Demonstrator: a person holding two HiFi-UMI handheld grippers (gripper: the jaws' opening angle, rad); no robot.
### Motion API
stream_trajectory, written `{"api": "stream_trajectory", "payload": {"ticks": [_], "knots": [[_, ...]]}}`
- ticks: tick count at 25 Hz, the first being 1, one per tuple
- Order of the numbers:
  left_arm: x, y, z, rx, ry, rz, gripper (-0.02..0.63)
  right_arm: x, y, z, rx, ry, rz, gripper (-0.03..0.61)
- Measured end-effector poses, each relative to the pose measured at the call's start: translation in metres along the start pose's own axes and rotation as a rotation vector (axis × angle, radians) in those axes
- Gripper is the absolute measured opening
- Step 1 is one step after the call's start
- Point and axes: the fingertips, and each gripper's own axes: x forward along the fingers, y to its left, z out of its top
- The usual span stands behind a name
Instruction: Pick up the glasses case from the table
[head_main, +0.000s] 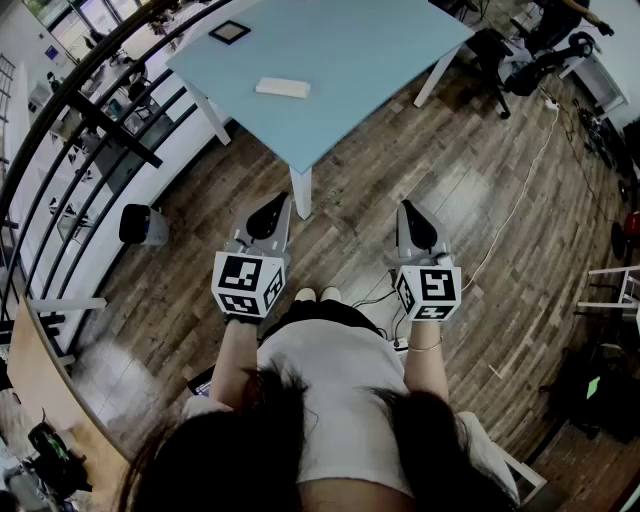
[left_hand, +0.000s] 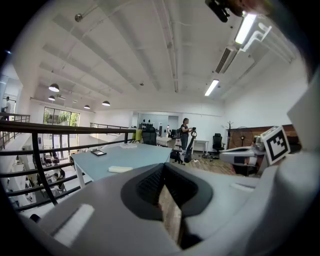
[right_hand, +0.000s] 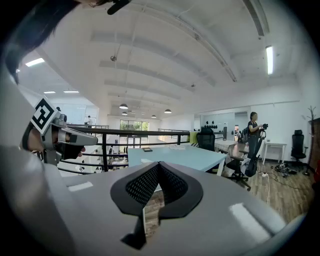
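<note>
Head view: we're standing well back and nothing is picked up yet. The glasses case (head_main: 282, 88) lies on the blue table (head_main: 380, 60), well apart from the left gripper (head_main: 268, 215) and right gripper (head_main: 417, 224). Left gripper view: jaws pressed together, empty, the case on the tabletop beyond. Right gripper view: jaws together too, nothing between them. The case is just a pale smudge here, hard to confirm. Approach and grasp remain, we reckon.

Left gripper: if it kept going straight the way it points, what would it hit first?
Probably the near corner of the blue table, which lies just ahead of the left gripper; depth is hard to judge.
</note>
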Motion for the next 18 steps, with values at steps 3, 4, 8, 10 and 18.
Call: {"api": "stream_trajectory", "payload": {"ticks": [3, 4, 8, 10, 18], "knots": [[0.000, -0.006, -0.002, 0.007, 0.011, -0.007, 0.057, -0.007, -0.005, 0.000, 0.017, -0.012, -0.017, 0.002], [0.000, -0.009, -0.002, 0.008, 0.011, -0.009, 0.057, -0.009, -0.007, 0.000, 0.022, -0.016, -0.019, 0.002], [0.001, -0.015, -0.002, 0.018, 0.005, 0.000, 0.057, -0.013, -0.013, -0.001, 0.021, -0.027, -0.010, 0.003], [-0.001, -0.016, -0.003, 0.021, 0.003, 0.009, 0.057, -0.014, -0.014, -0.001, 0.019, -0.036, -0.002, 0.003], [0.007, -0.016, -0.006, 0.009, 0.015, 0.034, 0.058, -0.008, -0.021, -0.006, 0.044, -0.038, 0.022, 0.003]]}}
